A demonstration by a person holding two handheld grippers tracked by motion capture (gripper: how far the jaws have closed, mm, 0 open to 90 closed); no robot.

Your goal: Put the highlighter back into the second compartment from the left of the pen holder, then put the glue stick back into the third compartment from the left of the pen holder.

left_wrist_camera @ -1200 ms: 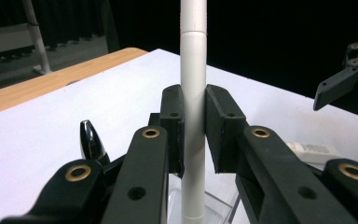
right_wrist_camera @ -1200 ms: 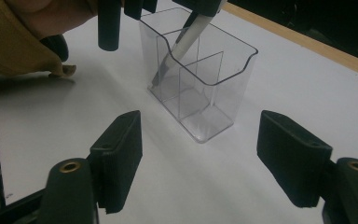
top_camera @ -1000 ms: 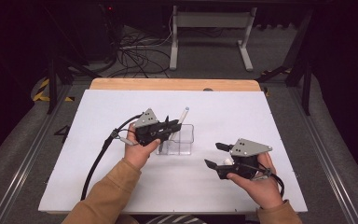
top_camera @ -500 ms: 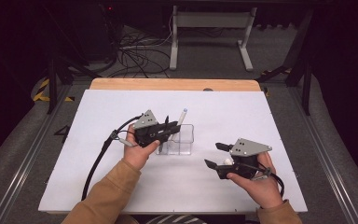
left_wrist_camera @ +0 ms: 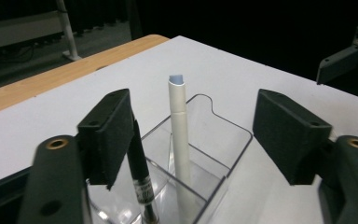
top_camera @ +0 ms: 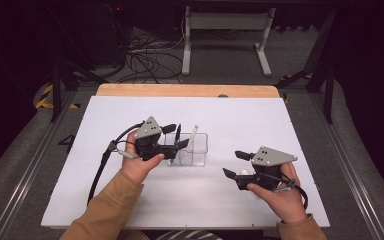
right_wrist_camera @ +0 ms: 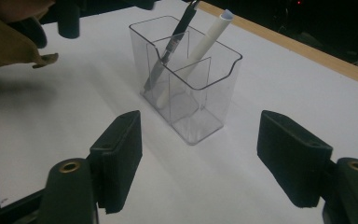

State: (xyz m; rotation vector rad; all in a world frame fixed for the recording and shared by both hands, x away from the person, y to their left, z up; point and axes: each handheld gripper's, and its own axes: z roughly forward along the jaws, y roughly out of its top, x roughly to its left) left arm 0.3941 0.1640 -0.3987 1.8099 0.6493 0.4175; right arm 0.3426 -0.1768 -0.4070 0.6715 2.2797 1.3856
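A clear plastic holder (top_camera: pixel 199 154) with compartments stands mid-table. In it lean a black pen (top_camera: pixel 177 136) and a white pen (top_camera: pixel 193 136). My left gripper (top_camera: pixel 176 136) is at the holder's left end. Its jaws have just been opening and stand wide apart, with the black pen (left_wrist_camera: pixel 140 172) beside the left pad and the white pen (left_wrist_camera: pixel 179 130) between the jaws, not pressed. The holder's rim (left_wrist_camera: pixel 233 133) lies just ahead. My right gripper (top_camera: pixel 235 164) hovers open and empty to the right, facing the holder (right_wrist_camera: pixel 205 93), black pen (right_wrist_camera: pixel 175 39) and white pen (right_wrist_camera: pixel 209 37).
The white table top (top_camera: pixel 280 125) has a wooden strip (top_camera: pixel 180 90) along its far edge. The left gripper's black cable (top_camera: pixel 100 170) trails toward the front edge. Beyond the table, cables and a stand's legs (top_camera: pixel 225 45) lie on the floor.
The left gripper's jaws have opened and let go of the black pen, which now leans in the holder. The left hand has drawn back slightly to the left. The right hand has kept still.
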